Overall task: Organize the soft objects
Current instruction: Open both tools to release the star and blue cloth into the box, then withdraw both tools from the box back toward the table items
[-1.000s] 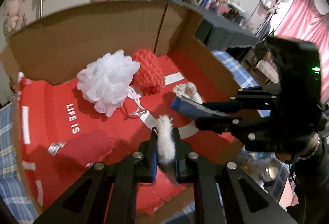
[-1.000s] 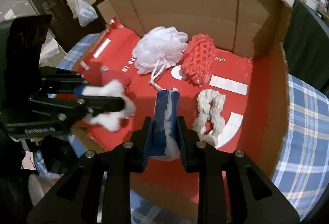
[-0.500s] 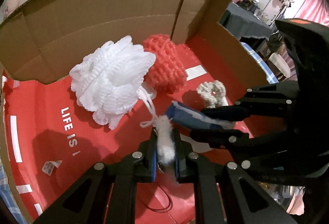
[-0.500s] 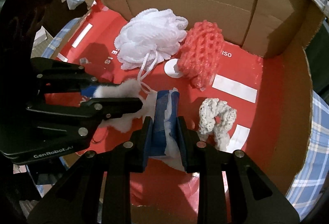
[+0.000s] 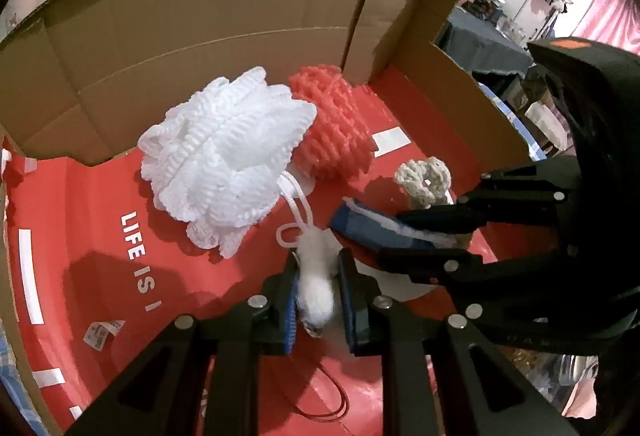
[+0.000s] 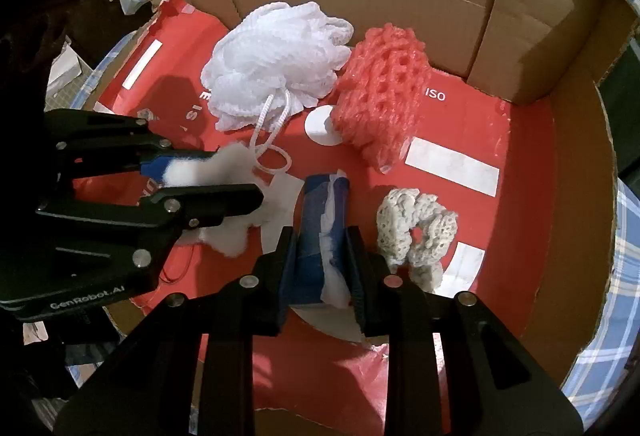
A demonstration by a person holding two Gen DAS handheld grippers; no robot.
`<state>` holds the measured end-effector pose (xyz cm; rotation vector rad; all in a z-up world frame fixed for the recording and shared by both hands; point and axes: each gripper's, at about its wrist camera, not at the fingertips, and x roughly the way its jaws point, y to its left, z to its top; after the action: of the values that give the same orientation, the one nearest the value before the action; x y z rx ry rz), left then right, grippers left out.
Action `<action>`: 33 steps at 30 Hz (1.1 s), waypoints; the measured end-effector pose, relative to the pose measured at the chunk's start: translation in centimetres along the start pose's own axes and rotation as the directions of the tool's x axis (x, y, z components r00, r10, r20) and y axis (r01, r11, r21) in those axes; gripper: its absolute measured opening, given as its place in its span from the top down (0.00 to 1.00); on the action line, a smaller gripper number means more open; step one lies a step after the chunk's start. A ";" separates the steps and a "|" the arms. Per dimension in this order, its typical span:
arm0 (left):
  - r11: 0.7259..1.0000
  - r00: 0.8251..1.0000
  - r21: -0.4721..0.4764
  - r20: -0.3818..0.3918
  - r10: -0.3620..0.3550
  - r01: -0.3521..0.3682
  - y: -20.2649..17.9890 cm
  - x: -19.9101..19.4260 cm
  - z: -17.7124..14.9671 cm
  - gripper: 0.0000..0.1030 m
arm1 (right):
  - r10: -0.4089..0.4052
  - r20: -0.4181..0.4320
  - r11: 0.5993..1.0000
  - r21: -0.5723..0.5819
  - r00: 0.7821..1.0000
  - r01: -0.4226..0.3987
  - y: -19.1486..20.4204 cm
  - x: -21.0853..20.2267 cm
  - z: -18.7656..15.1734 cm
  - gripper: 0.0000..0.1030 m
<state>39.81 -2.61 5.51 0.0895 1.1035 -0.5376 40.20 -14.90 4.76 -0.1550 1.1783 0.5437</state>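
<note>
1. The open cardboard box with a red printed floor (image 6: 576,164) serves as the collecting place: a white mesh bath pouf (image 6: 276,60), a coral-red net sponge (image 6: 384,92) and a pale knitted scrunchie (image 6: 416,232) already lie inside, close together.
2. The left claw (image 5: 318,276) holds a fluffy white cotton tuft (image 5: 316,284) low over the floor; its jaws have just been easing apart, the tuft between them but the right pad standing clear, probably to drop it beside the pouf's cord.
3. The right claw (image 6: 320,256) is clamped on a folded blue-and-white cloth (image 6: 320,220), tilted down into the box, likely awaiting release near the scrunchie.
</note>
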 end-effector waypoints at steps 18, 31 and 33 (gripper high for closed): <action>1.000 0.999 -0.003 0.047 0.021 -0.021 0.1 -1.9 -0.3 0.46 | -0.001 -0.027 0.999 -0.033 1.000 0.001 1.0 0.9 0.0 0.75; 1.000 0.990 -0.023 0.139 0.013 -0.009 -0.7 -5.6 -1.5 0.24 | -0.048 0.036 0.996 -0.070 0.998 0.050 3.1 -1.2 -0.4 0.33; 0.999 0.985 -0.030 0.170 0.016 -0.011 -1.0 -6.8 -1.8 0.19 | -0.061 0.053 0.995 -0.071 0.997 0.065 3.4 -2.1 -0.8 0.33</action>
<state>35.60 -0.39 10.74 0.0257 0.9430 -0.5074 37.37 -12.98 6.94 -0.2388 1.1016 0.5319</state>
